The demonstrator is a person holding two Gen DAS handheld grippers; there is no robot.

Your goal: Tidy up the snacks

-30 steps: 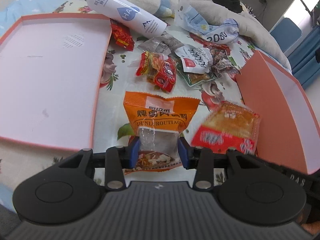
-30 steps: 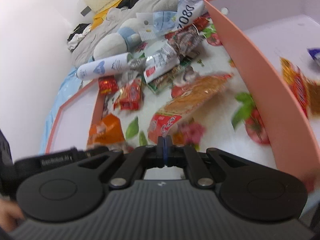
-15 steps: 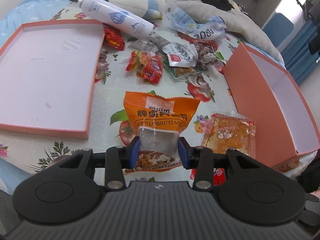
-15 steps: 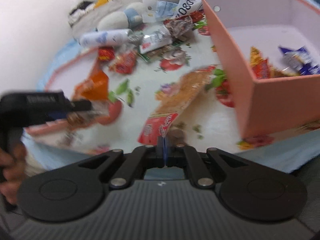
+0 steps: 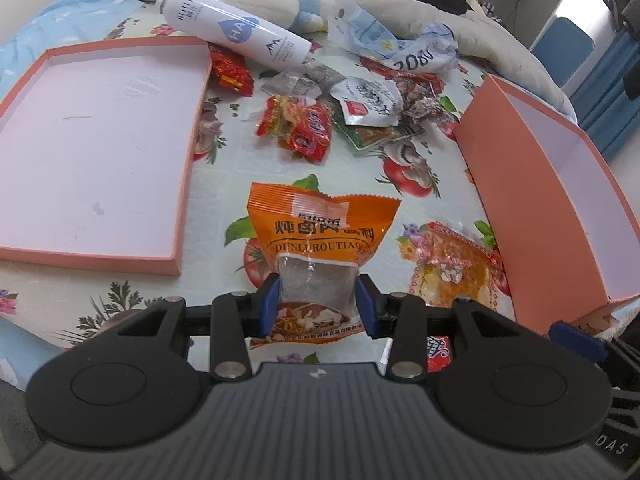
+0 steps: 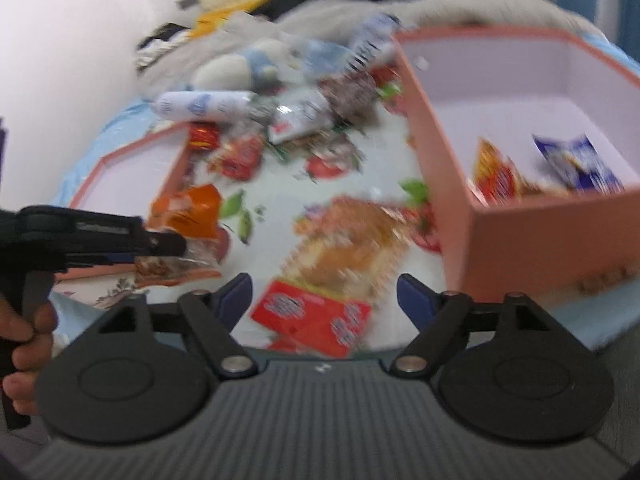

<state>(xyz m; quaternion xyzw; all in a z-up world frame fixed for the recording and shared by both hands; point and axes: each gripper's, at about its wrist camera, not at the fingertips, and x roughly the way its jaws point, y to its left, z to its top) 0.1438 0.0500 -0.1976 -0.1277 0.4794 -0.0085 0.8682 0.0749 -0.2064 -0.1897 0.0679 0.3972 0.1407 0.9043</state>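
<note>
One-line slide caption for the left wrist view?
Left gripper grips an orange snack packet above the floral tablecloth, between the flat lid and the pink box.

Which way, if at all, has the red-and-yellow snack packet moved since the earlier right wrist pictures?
Cannot tell: the right gripper, jaws just opened, no longer pinches the red-and-yellow packet; the packet lies left of the pink box.

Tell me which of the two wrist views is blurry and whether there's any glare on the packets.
Right wrist view: motion-smeared, the red and yellow packet and pink box soft-edged. Left wrist view: sharp, with small glints on the clear window of the orange packet; fisheye bends the pink lid.
</note>
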